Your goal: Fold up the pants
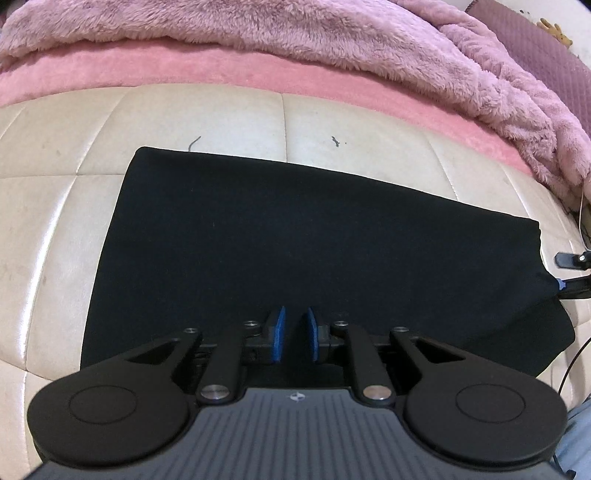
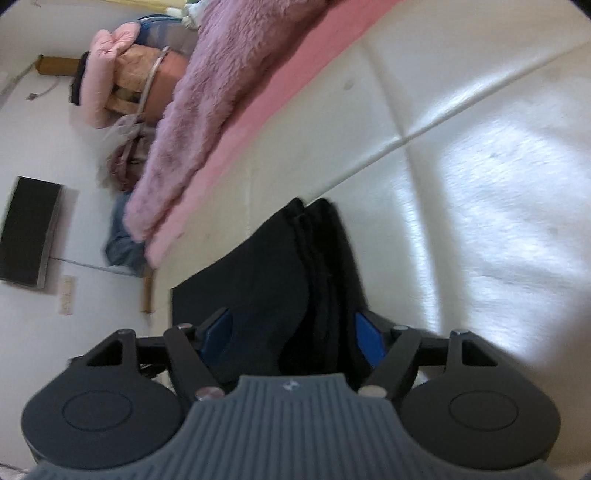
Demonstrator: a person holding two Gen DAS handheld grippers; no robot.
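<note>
Cream quilted leather surface [image 1: 55, 206] carries black folded fabric pants [image 1: 295, 236], flat. Right gripper [image 2: 291, 332] wide apart, straddling the pants' edge, ungripped. Left gripper [image 1: 295, 334] nearly closed, empty. Risk: layers slip if pinched shallow.

Black pants [image 1: 295, 236], cream quilted mattress [image 1: 207, 114], pink fluffy blanket [image 1: 258, 33], blue-padded tongs [image 1: 296, 338]

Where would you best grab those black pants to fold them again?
Probably at a short end of the pants, coming in flat from the side. They lie as a flat, already folded slab on the cream cushion, so only the edges can be pinched. The right gripper is open around the stacked layers at one end; the left gripper sits at the near edge.
</note>
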